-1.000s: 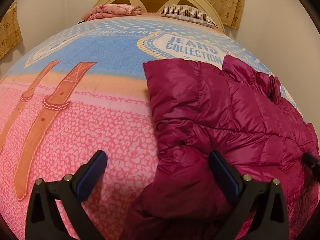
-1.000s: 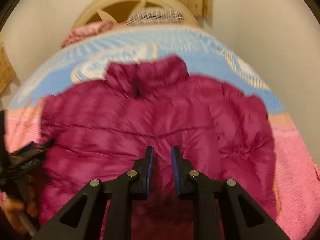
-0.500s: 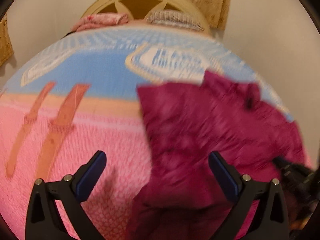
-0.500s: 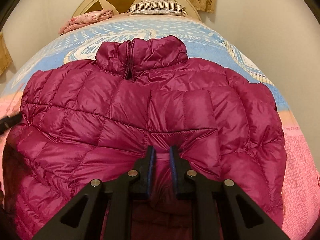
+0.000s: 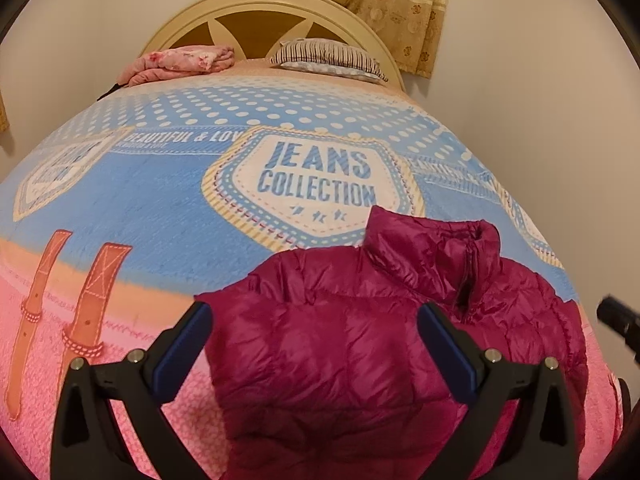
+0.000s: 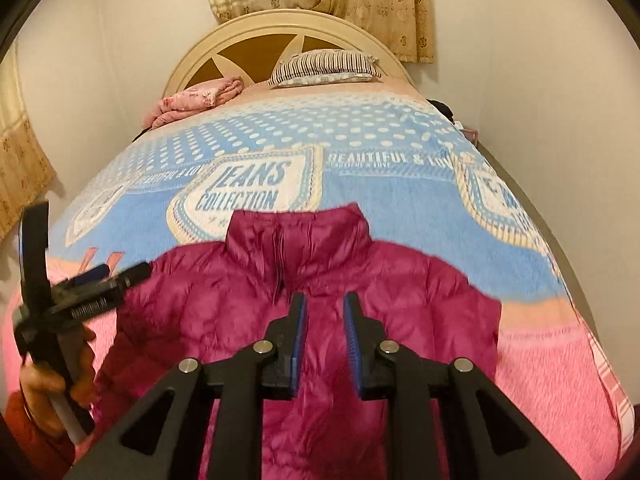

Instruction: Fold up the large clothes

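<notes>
A magenta puffer jacket (image 5: 344, 344) lies on the bed with its collar pointing at the headboard; it also shows in the right wrist view (image 6: 224, 300). My left gripper (image 5: 312, 332) hangs wide open above the jacket's left part, holding nothing. My right gripper (image 6: 325, 320) is above the jacket's middle with its jaws a narrow gap apart and nothing between them. The left gripper also shows at the left of the right wrist view (image 6: 76, 292), held in a hand.
The bed has a blue and pink blanket (image 5: 160, 208) printed "JEANS COLLECTION". A folded pink cloth (image 5: 180, 62) and a striped pillow (image 5: 328, 58) lie by the cream headboard (image 5: 256, 12). Walls stand close on both sides.
Both grippers pulled back and up from the jacket. The right gripper's jaws opened slightly. The jacket's lower part now lies folded over, so it looks shorter.
</notes>
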Motion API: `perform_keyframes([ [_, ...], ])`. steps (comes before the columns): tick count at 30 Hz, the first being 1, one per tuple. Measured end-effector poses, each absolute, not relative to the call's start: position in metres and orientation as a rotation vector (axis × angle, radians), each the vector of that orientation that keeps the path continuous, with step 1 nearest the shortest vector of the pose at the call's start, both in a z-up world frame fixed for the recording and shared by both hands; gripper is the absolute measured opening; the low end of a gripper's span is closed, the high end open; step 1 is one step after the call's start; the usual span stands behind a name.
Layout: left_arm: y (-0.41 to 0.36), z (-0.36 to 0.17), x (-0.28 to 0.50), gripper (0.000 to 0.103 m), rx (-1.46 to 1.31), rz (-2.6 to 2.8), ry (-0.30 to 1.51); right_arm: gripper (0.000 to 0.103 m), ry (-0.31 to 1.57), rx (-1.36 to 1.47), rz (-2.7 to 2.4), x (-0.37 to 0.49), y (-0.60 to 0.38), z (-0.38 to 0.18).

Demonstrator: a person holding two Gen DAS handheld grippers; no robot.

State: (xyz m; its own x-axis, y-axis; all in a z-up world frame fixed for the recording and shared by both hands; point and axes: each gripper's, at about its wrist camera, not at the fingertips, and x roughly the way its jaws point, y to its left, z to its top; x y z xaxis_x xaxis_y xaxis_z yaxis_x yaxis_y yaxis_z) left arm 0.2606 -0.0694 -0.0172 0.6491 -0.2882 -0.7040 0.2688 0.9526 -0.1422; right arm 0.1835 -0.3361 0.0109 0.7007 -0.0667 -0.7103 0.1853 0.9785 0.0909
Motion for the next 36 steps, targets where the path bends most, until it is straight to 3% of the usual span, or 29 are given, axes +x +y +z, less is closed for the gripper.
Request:
perform_keyframes([
  [1,-0.071,-0.017,0.261,0.103,-0.013,-0.308,0.795,0.034,0.786,0.176,-0.139,0.189,-0.338,0.010],
  [2,-0.071,-0.017,0.261,0.103,0.001,-0.296,0.786,0.054,0.789,0.192,-0.141,0.192,-0.341,0.009],
  [4,-0.076,-0.021,0.263,0.103,0.049,-0.261,0.762,0.081,0.792,0.248,-0.158,0.202,-0.348,0.002],
  [5,-0.077,-0.023,0.264,0.103,0.064,-0.250,0.756,0.081,0.793,0.272,-0.163,0.210,-0.352,-0.003],
  [17,-0.097,-0.085,0.281,0.103,0.121,-0.094,0.800,0.081,1.037,0.433,-0.089,0.336,-0.390,-0.025],
  [27,-0.097,-0.088,0.281,0.103,0.118,-0.083,0.814,0.081,1.243,0.527,-0.289,0.408,-0.412,-0.083],
  [31,-0.095,-0.090,0.283,0.103,0.099,-0.094,0.820,0.081,1.317,0.433,-0.327,0.409,-0.403,-0.091],
  [33,-0.094,-0.090,0.283,0.103,0.090,-0.098,0.820,0.065,1.323,0.398,-0.321,0.402,-0.401,-0.088],
  [35,-0.094,-0.091,0.284,0.103,0.086,-0.101,0.821,0.033,1.326,0.401,-0.307,0.394,-0.404,-0.084],
  [36,-0.094,-0.091,0.284,0.103,0.083,-0.102,0.822,0.028,1.324,0.431,-0.289,0.387,-0.407,-0.080],
])
